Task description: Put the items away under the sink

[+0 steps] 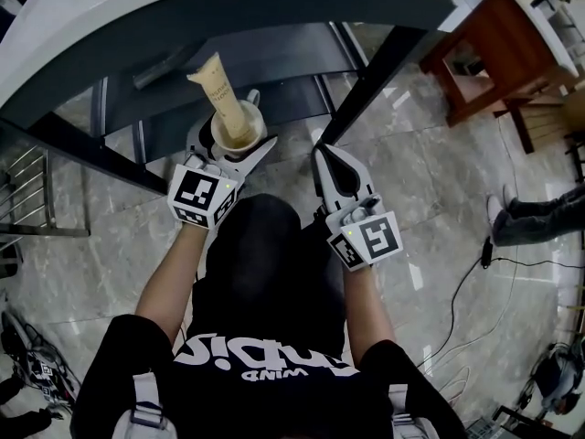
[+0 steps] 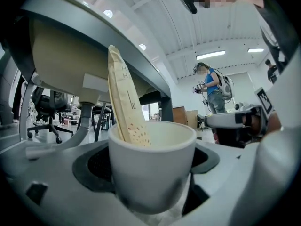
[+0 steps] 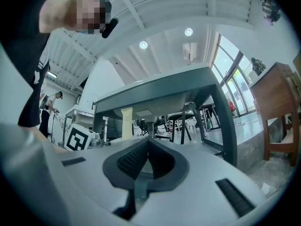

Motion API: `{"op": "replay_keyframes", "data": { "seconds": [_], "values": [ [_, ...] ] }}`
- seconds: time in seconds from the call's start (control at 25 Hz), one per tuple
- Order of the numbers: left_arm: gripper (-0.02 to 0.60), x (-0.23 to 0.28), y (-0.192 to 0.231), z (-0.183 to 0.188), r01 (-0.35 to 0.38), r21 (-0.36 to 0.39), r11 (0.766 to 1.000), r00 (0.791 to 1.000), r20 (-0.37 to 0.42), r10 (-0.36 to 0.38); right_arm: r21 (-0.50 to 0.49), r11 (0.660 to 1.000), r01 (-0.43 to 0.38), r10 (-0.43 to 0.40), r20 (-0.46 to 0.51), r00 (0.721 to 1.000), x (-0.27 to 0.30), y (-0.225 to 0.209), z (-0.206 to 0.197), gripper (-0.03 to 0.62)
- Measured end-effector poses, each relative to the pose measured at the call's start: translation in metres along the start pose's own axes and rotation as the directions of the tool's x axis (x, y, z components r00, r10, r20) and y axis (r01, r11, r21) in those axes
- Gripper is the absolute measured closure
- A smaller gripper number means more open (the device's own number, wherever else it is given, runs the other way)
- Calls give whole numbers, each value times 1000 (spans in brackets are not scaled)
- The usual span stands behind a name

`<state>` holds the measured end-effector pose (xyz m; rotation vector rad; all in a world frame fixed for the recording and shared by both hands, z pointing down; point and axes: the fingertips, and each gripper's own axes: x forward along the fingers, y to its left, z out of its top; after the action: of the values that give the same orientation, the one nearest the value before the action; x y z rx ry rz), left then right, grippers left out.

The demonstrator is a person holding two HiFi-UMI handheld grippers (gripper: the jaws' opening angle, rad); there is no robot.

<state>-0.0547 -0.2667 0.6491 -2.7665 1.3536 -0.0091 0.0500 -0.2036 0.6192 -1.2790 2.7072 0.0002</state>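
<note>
My left gripper (image 1: 236, 144) is shut on a white cup (image 1: 239, 128) that holds a cream tube (image 1: 219, 94) standing tilted in it. In the left gripper view the cup (image 2: 153, 166) fills the space between the jaws, the tube (image 2: 124, 102) leaning to its left side, under the sink basin (image 2: 70, 55). My right gripper (image 1: 331, 165) sits to the right of the cup, shut with nothing in it; its jaws meet at the tips (image 3: 148, 142). Both are held just in front of the sink stand (image 1: 228, 26), above the lower shelf (image 1: 274, 71).
A dark diagonal leg (image 1: 370, 76) of the stand runs right of my right gripper. A wooden stool (image 1: 498, 48) stands at the right, a metal rack (image 1: 27, 186) at the left. Cables (image 1: 457, 309) lie on the marble floor. Another person (image 2: 214, 88) stands far off.
</note>
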Motion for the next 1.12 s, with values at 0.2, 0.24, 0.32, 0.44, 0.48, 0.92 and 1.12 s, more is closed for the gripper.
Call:
{"op": "replay_keyframes", "data": {
  "seconds": [0.2,0.24,0.32,0.44,0.48,0.92,1.12],
  "values": [
    [115,23,26,-4,-38,11,999,999,-3,38,-8,1000,-8,8,0,1000,6,2,0,575],
    [115,28,30,-3,-43,18,999,999,-5,43,-9,1000,-8,8,-2,1000,7,2,-1,575],
    [115,39,39,-4,-54,24,998,998,-13,54,-8,1000,-2,2,-5,1000,7,0,-2,575],
    [115,53,53,-8,-75,26,997,997,-30,76,-9,1000,2,-2,-6,1000,9,-2,-2,575],
    [115,57,57,-9,-83,28,996,996,-35,84,-10,1000,1,-2,-7,1000,10,-3,-2,575],
    [115,88,85,-25,-184,-3,983,980,-75,184,-8,1000,0,0,-7,1000,25,-14,-6,575],
    [115,95,88,-30,-196,-7,981,977,-90,195,-6,1000,5,-5,-10,1000,24,-17,-9,574]
  ]
}}
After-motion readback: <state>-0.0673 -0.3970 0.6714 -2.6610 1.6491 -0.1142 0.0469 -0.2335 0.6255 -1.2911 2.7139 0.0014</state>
